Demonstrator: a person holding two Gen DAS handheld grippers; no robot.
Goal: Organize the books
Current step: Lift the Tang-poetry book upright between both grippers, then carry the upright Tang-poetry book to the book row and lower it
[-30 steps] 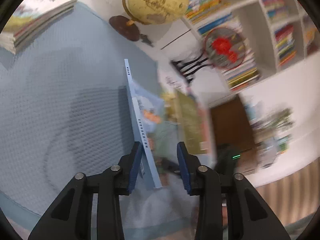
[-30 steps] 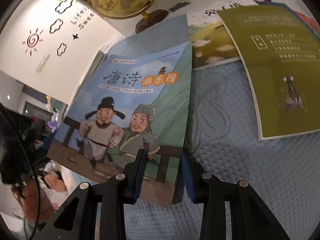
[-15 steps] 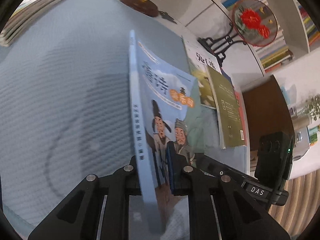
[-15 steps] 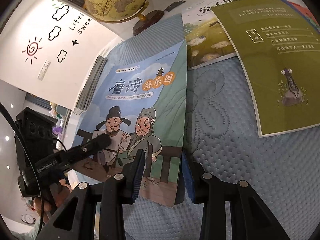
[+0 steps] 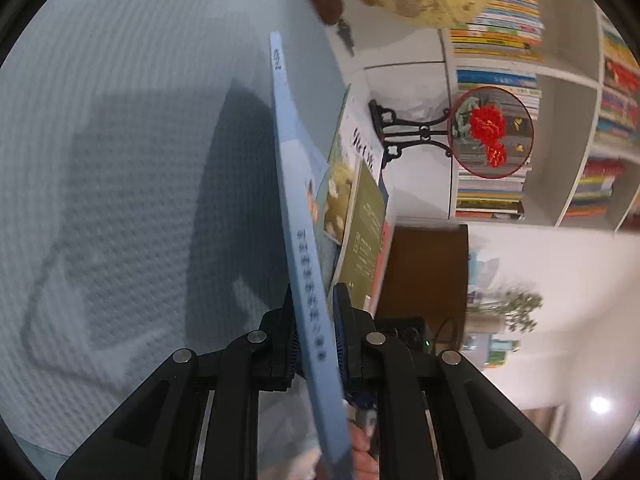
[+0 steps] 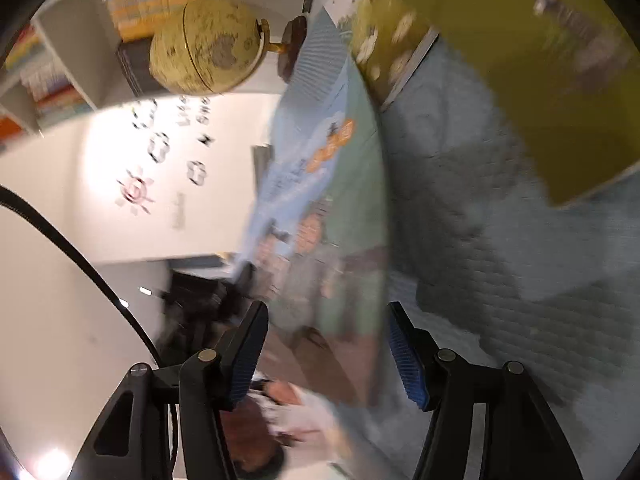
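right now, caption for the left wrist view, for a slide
Left gripper shut on the blue book, held upright over the quilted cloth.

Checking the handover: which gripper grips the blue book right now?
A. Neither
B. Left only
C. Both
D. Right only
B: the left gripper is shut on the blue book, while the right gripper is opening, its jaws standing clear of the cover.

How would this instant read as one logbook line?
left gripper: shut on blue book | right gripper: opening, letting go | olive book: on mat
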